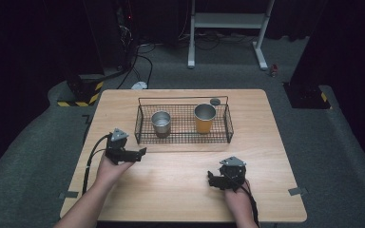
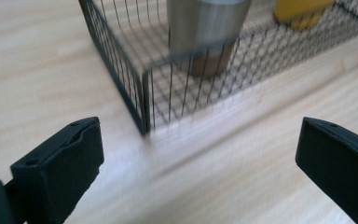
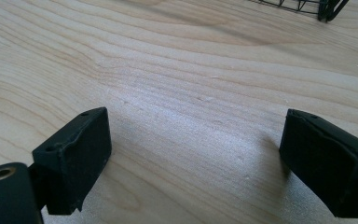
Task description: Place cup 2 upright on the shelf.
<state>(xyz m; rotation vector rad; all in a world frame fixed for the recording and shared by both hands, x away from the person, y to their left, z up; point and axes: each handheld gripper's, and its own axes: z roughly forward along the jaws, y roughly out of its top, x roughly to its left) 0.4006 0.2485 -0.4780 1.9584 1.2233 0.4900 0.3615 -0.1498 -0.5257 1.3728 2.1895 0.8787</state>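
From the high view we see a black wire basket (image 1: 184, 137) sitting toward the far middle of the pale wooden table (image 1: 180, 190). Inside it stand 2 cups: a plain steel cup (image 1: 161, 123) at the left and a steel cup with a yellow lower half (image 1: 205, 118) at the right, well apart. A small dark round disc (image 1: 215, 101) lies just behind the basket. Our left gripper (image 1: 140, 153) hovers near the basket's front left corner; our right gripper (image 1: 211, 179) rests over bare wood, near the table's front edge. Open board lies between them.

In the left gripper view, the jaws stand spread wide, holding nothing. The basket's corner post (image 2: 144, 100) rises straight ahead, its mesh wall fencing off the steel cup (image 2: 205, 32).

In the right gripper view, the jaws are likewise spread and empty above bare wood, with the basket's edge (image 3: 307, 5) well off.
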